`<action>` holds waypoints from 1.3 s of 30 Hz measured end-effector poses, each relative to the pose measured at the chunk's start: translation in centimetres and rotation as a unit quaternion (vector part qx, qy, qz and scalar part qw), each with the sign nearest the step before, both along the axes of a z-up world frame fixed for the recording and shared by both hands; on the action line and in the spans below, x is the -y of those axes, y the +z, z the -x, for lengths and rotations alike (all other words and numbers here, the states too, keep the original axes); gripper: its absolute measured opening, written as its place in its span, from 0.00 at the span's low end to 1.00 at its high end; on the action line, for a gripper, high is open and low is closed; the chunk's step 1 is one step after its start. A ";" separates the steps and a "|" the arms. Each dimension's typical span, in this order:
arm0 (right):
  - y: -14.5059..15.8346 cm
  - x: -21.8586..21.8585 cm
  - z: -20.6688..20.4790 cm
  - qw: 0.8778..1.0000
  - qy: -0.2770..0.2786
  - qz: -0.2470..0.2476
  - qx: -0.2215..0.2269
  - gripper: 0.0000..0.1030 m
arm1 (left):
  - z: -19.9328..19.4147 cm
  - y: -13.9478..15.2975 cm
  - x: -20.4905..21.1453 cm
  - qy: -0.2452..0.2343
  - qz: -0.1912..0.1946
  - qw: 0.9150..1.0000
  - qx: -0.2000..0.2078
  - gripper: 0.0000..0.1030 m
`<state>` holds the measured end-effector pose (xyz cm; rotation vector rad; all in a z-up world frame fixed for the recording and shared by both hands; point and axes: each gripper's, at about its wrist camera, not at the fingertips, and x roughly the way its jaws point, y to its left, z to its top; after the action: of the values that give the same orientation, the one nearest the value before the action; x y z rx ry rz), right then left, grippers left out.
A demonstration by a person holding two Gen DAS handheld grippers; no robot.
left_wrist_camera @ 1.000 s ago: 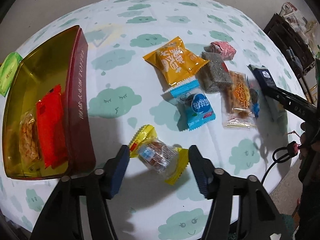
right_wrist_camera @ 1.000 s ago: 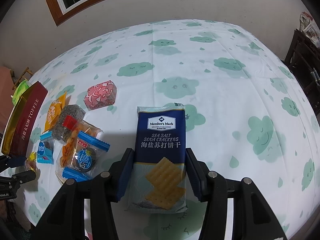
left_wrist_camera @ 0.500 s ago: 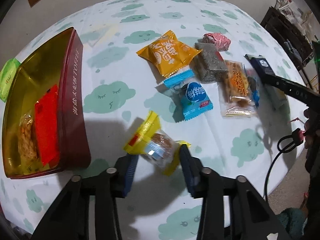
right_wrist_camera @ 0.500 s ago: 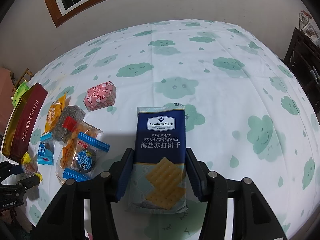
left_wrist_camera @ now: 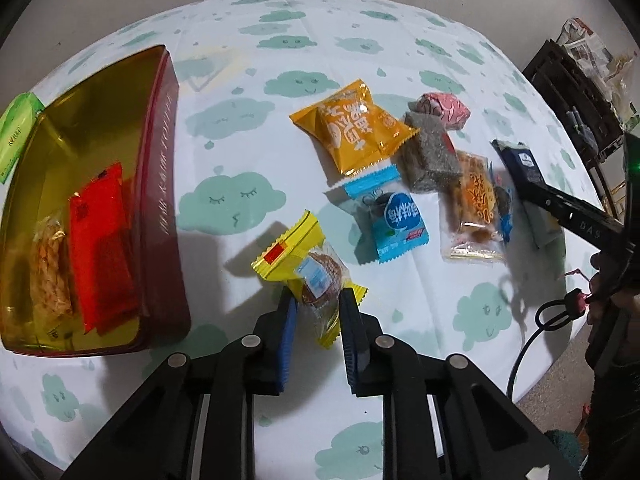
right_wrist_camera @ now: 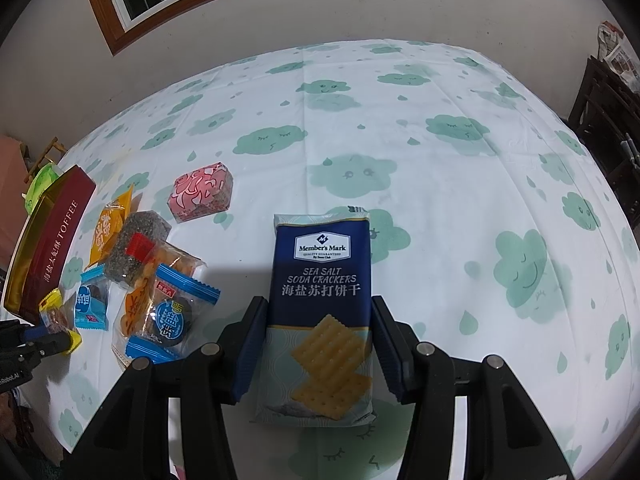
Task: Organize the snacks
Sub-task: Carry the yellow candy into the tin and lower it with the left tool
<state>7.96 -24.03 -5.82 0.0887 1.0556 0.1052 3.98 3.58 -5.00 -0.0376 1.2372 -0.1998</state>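
Observation:
My left gripper [left_wrist_camera: 318, 296] is shut on a yellow-edged clear snack packet [left_wrist_camera: 308, 270] and holds it lifted, just right of the dark red toffee tin [left_wrist_camera: 160, 184]. The tin holds a red packet [left_wrist_camera: 100, 240] and a clear bag of crisps [left_wrist_camera: 50, 268]. My right gripper [right_wrist_camera: 318, 304] is shut on a dark blue soda cracker pack [right_wrist_camera: 322, 300] that lies on the cloud-print tablecloth [right_wrist_camera: 440, 160]. The left gripper and its packet also show in the right wrist view [right_wrist_camera: 56, 316].
Loose snacks lie between the grippers: an orange packet [left_wrist_camera: 354, 130], a light blue packet [left_wrist_camera: 394, 216], a grey seeded bar [left_wrist_camera: 430, 158], a pink wrapped block [right_wrist_camera: 202, 192] and a clear orange cracker packet [left_wrist_camera: 478, 208]. A green packet [left_wrist_camera: 18, 132] lies behind the tin. Dark furniture [left_wrist_camera: 576, 92] stands at the right.
My left gripper closed on the yellow-edged packet and lifted it, tilting it upright. The right gripper and the cracker pack have stayed in place.

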 end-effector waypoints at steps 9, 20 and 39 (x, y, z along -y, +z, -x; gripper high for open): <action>0.1 -0.5 -0.2 1.000 0.000 0.017 -0.010 0.52 | 0.1 1.6 -1.2 0.004 0.001 1.000 0.017 0.17; 0.1 -1.4 -0.6 0.999 0.005 0.047 -0.023 0.53 | -0.4 5.4 -6.7 0.042 -0.022 0.997 0.061 0.17; 0.0 -2.2 -1.2 0.997 -0.009 0.070 -0.044 0.55 | -2.6 2.8 -17.8 0.101 -0.097 0.990 0.027 0.17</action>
<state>9.15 -21.83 -5.85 -0.0243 1.1462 0.0101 6.56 21.41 -2.20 0.0114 1.1855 0.0946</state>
